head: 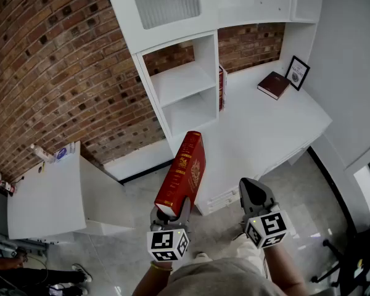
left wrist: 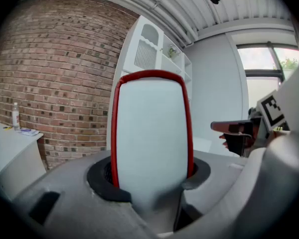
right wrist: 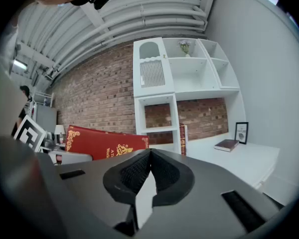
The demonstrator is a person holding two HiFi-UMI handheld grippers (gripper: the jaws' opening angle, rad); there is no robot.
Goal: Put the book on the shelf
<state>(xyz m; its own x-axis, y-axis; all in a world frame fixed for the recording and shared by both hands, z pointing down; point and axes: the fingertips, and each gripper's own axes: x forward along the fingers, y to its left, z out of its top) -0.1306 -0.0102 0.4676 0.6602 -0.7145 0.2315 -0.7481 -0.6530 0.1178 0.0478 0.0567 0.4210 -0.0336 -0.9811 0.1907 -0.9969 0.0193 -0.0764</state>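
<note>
A thick red book (head: 180, 174) with gold print stands up out of my left gripper (head: 171, 216), which is shut on its lower end. In the left gripper view its pale page edge (left wrist: 150, 138) fills the space between the jaws. The white shelf unit (head: 180, 85) with two open cubbies stands ahead, past the book. My right gripper (head: 253, 193) hangs to the right of the book, shut and holding nothing; its pads (right wrist: 148, 172) meet. From the right gripper view the red book (right wrist: 102, 142) shows at the left.
A second red book (head: 222, 87) stands upright beside the shelf unit on the white desk (head: 265, 128). A dark book (head: 274, 84) lies flat at the desk's back by a framed picture (head: 297, 72). A low white table (head: 46, 196) is at left, a brick wall (head: 55, 66) behind.
</note>
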